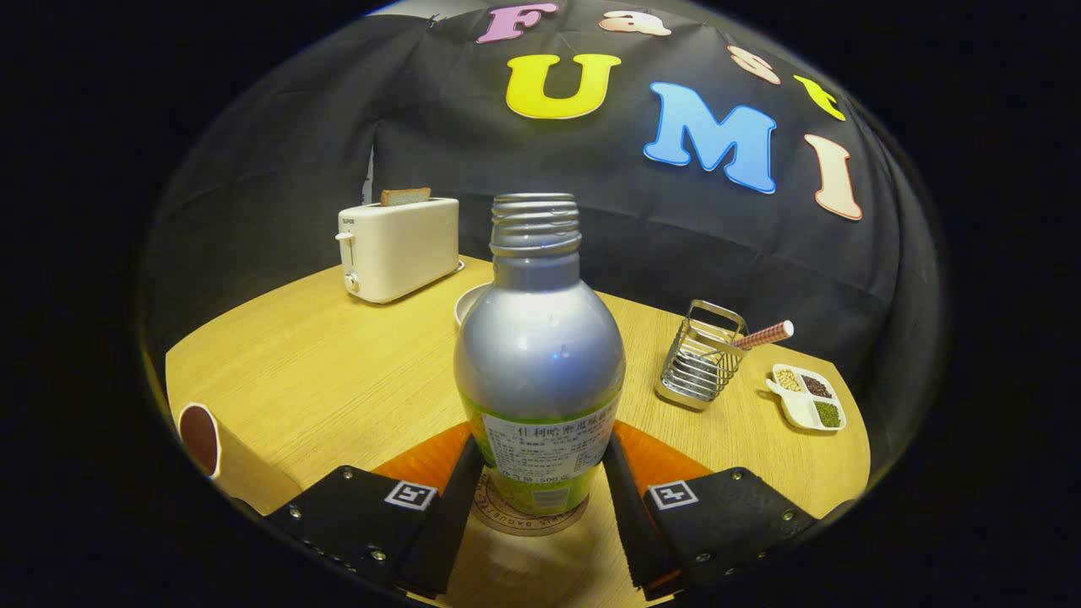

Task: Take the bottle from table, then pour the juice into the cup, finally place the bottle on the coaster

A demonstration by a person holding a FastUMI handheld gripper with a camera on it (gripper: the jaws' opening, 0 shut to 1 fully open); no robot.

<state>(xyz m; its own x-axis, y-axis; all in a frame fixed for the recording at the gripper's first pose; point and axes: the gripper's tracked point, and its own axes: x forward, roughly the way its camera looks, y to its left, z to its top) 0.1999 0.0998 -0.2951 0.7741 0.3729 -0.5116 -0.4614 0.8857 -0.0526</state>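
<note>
Gripper view: wooden table, black cloth wall behind.
Gripper: fingers pinch the bottle, standing on the coaster.

Wooden table, toaster, wire rack, divided dish, coaster, cup

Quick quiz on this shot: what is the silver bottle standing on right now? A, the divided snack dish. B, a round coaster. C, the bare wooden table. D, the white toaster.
B: the bottle stands upright on the round coaster, whose printed rim shows under its base, between the gripper jaws at its label.
</note>
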